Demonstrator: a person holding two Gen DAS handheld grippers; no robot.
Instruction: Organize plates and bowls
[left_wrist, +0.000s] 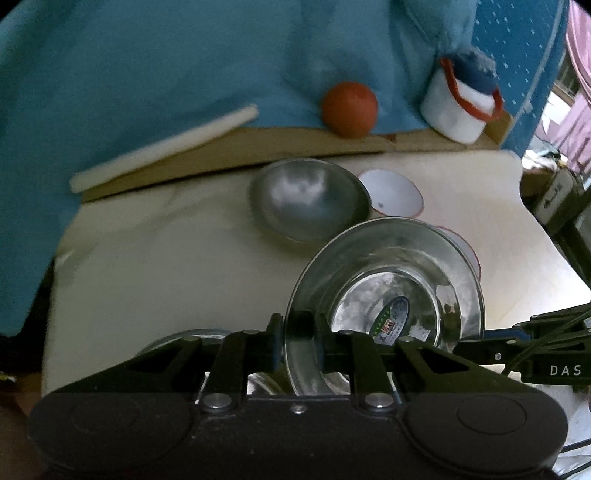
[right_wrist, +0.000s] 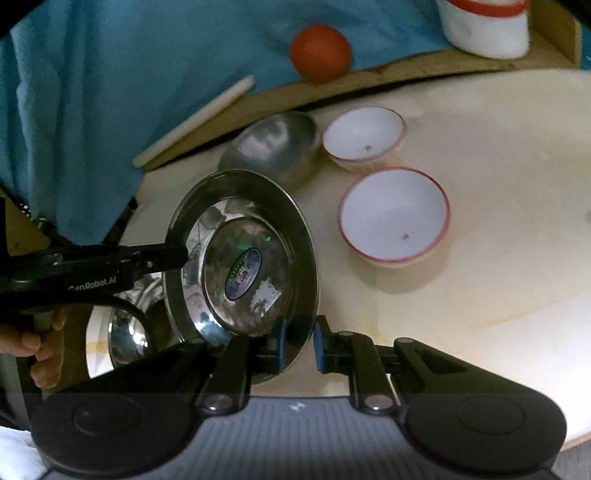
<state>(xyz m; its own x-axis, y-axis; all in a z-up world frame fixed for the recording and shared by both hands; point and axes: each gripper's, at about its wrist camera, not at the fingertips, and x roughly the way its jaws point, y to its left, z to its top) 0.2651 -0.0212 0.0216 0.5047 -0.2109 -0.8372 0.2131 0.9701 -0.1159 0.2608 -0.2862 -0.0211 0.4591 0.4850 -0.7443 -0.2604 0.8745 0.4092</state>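
A shiny steel plate (left_wrist: 388, 295) with a round sticker is held tilted above the table. My left gripper (left_wrist: 299, 343) is shut on its near rim. In the right wrist view the same plate (right_wrist: 243, 258) sits with its rim between my right gripper's (right_wrist: 299, 347) pads; a small gap shows on the right side. The left gripper (right_wrist: 173, 254) clamps the plate's left rim there. A steel bowl (left_wrist: 310, 199) and two white red-rimmed bowls (right_wrist: 364, 136) (right_wrist: 395, 218) sit on the table. Another steel dish (right_wrist: 129, 332) lies under the plate.
A red ball (left_wrist: 349, 109), a white rod (left_wrist: 162, 147) and a white red-handled container (left_wrist: 458, 107) lie on cardboard (left_wrist: 258, 147) at the back, against blue cloth. The cream tabletop (right_wrist: 480, 295) extends right. A dark stand (left_wrist: 561, 214) is past the right edge.
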